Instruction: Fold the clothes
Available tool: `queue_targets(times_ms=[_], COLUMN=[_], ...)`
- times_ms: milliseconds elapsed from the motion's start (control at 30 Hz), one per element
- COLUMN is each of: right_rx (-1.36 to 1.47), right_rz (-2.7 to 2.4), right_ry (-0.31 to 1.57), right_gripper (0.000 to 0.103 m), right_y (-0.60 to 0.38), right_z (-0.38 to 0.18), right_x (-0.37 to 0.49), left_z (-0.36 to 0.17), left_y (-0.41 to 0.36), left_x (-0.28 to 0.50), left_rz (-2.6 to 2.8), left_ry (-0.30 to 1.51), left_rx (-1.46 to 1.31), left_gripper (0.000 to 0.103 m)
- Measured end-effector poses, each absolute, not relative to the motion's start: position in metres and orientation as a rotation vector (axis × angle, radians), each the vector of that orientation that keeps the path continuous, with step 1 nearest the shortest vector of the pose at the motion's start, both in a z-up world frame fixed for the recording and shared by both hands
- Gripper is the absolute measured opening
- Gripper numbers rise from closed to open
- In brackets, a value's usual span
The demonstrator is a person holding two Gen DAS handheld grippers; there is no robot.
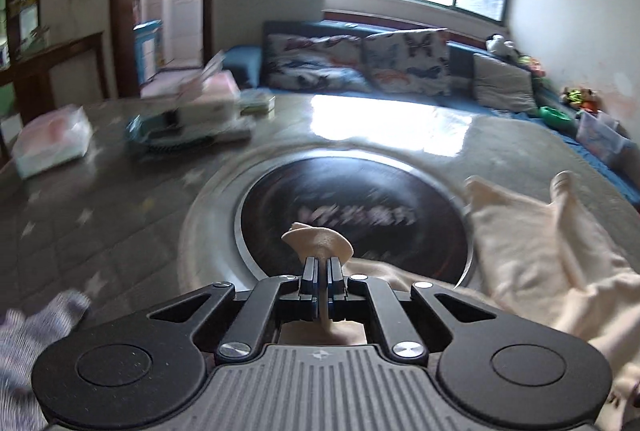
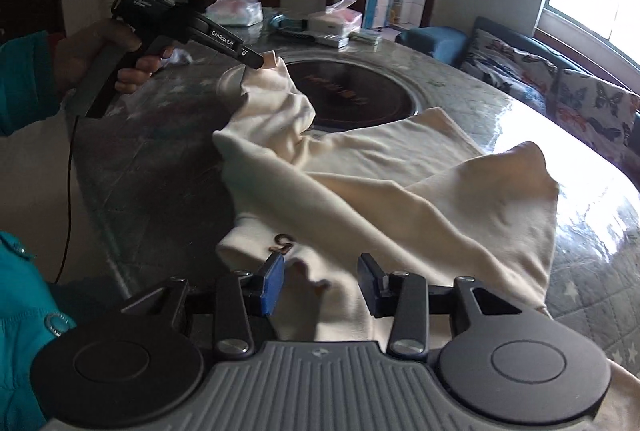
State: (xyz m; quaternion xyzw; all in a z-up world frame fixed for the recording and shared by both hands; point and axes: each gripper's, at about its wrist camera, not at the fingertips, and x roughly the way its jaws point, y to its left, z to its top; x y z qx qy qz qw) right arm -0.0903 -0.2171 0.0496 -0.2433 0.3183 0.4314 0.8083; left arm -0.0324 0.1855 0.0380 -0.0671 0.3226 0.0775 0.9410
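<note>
A cream long-sleeved garment lies crumpled on a round table; it also shows in the left wrist view. My left gripper is shut on the garment's sleeve cuff and holds it lifted above the table. In the right wrist view the left gripper pulls that sleeve up and to the left. My right gripper is open just above the garment near its collar, with nothing between its fingers.
The table has a dark round cooktop set in its middle. Tissue packs and boxes lie at the far side. A striped cloth lies at the near left. A sofa with butterfly cushions stands behind.
</note>
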Motion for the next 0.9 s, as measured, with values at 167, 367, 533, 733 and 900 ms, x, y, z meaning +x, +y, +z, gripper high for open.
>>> queue_targets(times_ms=[167,367,533,733,900], right_rx=[-0.542,-0.546,-0.566,-0.618,-0.653], right_rz=[0.896,0.896,0.917,0.975,1.024], right_ry=[0.692,0.696,0.692,0.707,0.755], right_gripper=[0.028,0.009,0.007,0.006,0.008], right_y=[-0.214,-0.216,-0.219,-0.226,-0.227], right_z=[0.042,0.041,0.047,0.055,0.048], right_x=[-0.087,-0.085,-0.088,-0.103,-0.109], left_z=[0.027,0.025,0.024,0.027,0.03], left_y=[0.188,0.187,0.187,0.19,0.195], left_x=[-0.039,-0.038,-0.036,-0.039,-0.041], left_rz=[0.187,0.219,0.238,0.259,0.28], left_ry=[0.682,0.689,0.704,0.712,0.737], left_rx=[-0.133,-0.118,-0.108,-0.088,-0.068], left_gripper=[0.005,0.005,0.005,0.005,0.005])
